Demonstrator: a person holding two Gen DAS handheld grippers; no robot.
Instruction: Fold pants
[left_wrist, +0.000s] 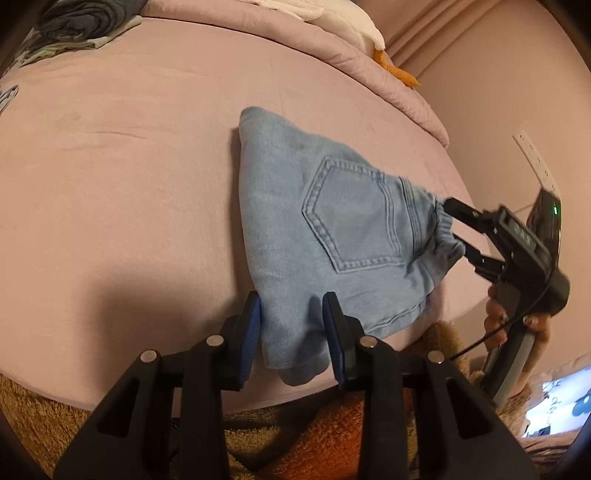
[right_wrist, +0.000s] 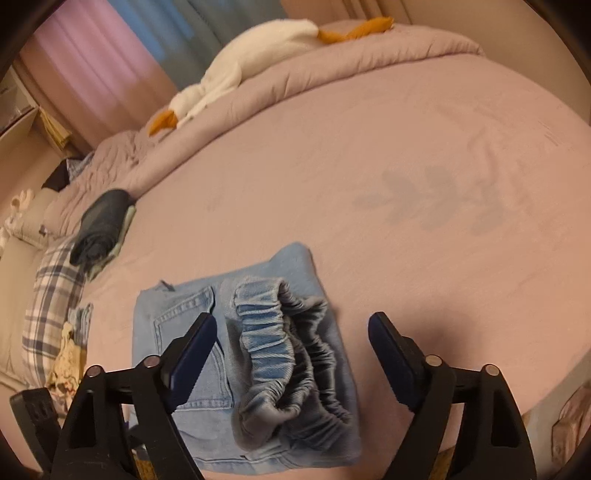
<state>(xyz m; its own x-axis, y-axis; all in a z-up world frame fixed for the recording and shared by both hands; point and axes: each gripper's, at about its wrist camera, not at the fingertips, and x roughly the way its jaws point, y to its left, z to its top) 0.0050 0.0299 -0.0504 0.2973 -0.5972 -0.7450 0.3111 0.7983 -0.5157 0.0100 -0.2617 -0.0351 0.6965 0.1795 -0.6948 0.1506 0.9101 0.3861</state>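
Light blue denim pants lie folded into a small bundle on the pink bed, back pocket up. My left gripper stands open around the bundle's near corner, a blue pad on each side. My right gripper is at the elastic waistband on the right, jaws apart around it. In the right wrist view the pants lie just ahead, the gathered waistband bunched between the wide-open right gripper fingers, touching neither pad.
A quilt with a white plush goose lies along the bed's far side. Folded dark clothes and a plaid cloth sit at the left. A fuzzy orange-brown rug lies below the bed edge.
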